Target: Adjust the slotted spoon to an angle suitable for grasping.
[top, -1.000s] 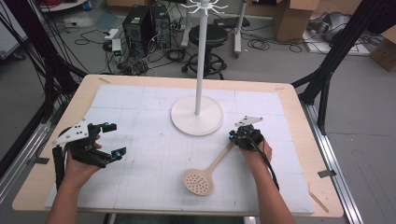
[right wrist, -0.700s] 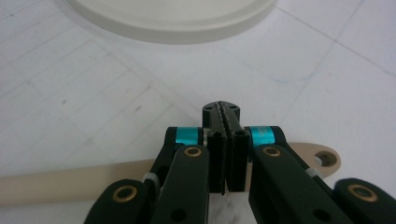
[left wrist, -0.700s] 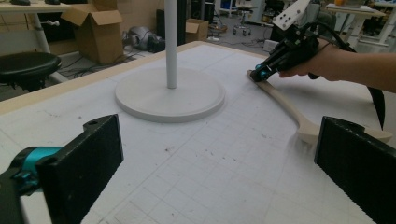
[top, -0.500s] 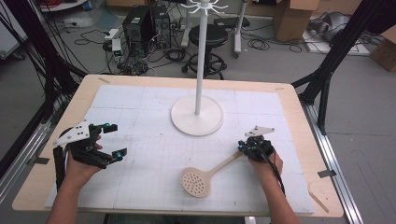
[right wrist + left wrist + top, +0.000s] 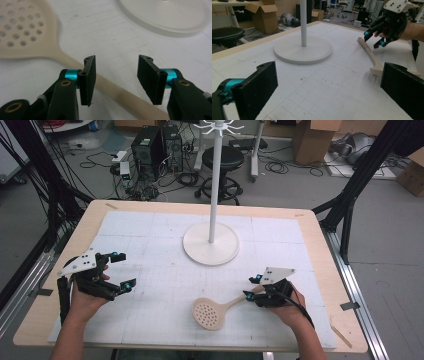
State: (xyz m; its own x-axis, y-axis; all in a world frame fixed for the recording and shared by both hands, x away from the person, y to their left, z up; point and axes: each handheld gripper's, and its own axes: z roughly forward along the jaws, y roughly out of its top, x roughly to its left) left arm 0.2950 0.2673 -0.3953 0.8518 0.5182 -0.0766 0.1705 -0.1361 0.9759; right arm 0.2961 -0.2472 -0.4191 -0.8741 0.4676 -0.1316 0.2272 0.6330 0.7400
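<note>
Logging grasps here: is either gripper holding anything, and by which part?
Nothing held. The right gripper is open around the slotted spoon's handle; the left gripper is open, empty.

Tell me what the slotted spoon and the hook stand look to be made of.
Slotted spoon: probably wood or a wood-look plastic; pale beige, matte, no glare, one piece with evenly round holes in the head.

Hook stand: likely painted metal or plastic; uniform white, smooth, a faint sheen on the round base and thin pole. The look alone cannot settle which.
</note>
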